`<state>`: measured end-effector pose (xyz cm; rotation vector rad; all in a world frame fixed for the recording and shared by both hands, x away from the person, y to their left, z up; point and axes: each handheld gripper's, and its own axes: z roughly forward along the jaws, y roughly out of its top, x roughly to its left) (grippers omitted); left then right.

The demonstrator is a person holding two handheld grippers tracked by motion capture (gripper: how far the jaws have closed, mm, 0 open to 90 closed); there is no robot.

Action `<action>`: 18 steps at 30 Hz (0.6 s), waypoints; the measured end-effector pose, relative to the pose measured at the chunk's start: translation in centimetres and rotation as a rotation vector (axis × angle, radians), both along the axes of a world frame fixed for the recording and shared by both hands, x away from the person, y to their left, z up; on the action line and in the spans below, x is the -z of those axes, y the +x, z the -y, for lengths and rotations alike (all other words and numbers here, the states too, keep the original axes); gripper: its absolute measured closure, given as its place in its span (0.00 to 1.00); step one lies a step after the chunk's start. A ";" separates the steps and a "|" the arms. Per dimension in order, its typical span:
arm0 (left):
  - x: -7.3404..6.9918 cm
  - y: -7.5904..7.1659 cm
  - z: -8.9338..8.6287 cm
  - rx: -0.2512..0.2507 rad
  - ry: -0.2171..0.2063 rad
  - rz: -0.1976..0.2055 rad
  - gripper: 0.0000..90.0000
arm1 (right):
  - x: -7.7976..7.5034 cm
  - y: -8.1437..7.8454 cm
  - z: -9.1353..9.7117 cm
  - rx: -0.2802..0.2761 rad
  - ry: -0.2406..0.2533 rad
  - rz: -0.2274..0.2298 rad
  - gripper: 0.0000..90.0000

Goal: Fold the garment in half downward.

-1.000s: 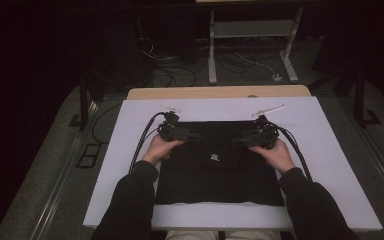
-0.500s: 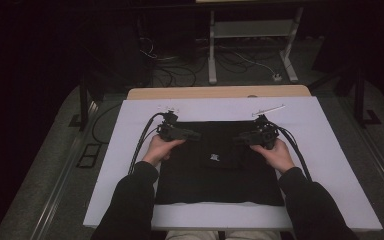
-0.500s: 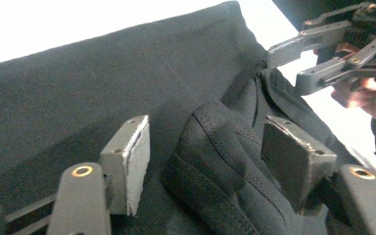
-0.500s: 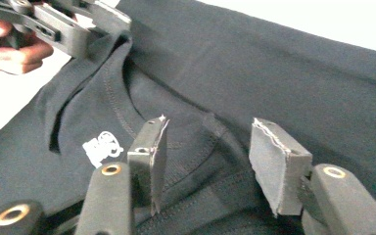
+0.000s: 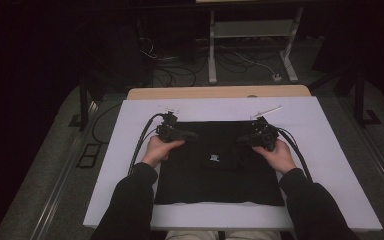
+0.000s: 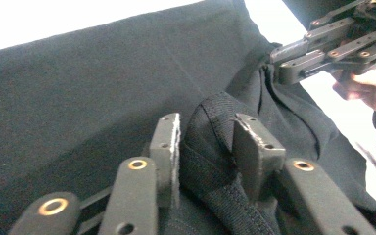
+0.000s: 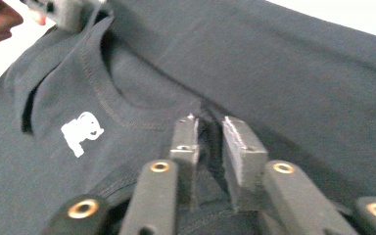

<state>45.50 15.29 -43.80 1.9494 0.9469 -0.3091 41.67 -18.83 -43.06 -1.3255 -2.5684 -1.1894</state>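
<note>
Already a black shirt [image 5: 215,165] is laid flat on the white table [image 5: 330,150]. Folds of its fabric are pinched by the left gripper [image 6: 205,147] and the right gripper [image 7: 209,142], whose jaws have just been closing. Lifting and folding appear to be left undone.

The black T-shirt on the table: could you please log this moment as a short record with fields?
Garment: black T-shirt, lying flat, small white print below the collar
Surface: white table cover
Left gripper: jaws have just been closing, pinching a raised fold of the fabric
Right gripper: jaws have just been closing, fabric bunched between them
Hands: one at each side of the shirt's far edge
</note>
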 end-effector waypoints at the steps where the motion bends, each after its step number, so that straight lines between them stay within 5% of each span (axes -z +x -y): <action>1: -0.1 0.0 0.0 0.002 -0.003 0.003 0.74 | 0.0 -0.1 0.0 -0.008 0.002 -0.002 0.87; 8: -0.3 -0.2 -0.1 0.032 -0.012 0.000 0.91 | 0.3 0.1 -0.2 -0.012 -0.026 0.002 0.84; 18: -0.9 -1.0 -0.1 0.047 -0.020 0.023 0.95 | 0.5 -0.1 -0.7 -0.029 -0.097 0.049 0.95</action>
